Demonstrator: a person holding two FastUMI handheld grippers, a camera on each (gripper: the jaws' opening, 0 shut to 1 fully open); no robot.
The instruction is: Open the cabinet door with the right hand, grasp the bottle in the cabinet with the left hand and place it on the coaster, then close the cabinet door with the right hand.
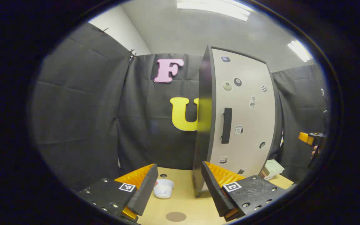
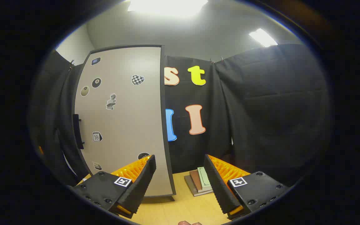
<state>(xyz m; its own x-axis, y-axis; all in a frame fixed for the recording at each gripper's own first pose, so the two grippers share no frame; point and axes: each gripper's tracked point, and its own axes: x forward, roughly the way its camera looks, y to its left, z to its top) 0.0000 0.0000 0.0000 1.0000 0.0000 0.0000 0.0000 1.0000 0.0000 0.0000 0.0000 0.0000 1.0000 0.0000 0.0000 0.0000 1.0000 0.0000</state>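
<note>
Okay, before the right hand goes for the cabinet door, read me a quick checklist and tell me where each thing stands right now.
1. Cabinet door shut, ready to be opened: ok.
2. Door handle unobstructed: ok.
3. Right tongs open and holding nothing: ok.
4. Left tongs open and holding nothing, ready for the bottle: ok.
5. Coaster bare on the table: ok.
6. Bottle inside the cabinet: cannot tell, door hides it.

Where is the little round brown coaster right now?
In the left gripper view, the coaster lies on the wooden table at the bottom, between the left tool's fingers, nearer than the white object.
</note>
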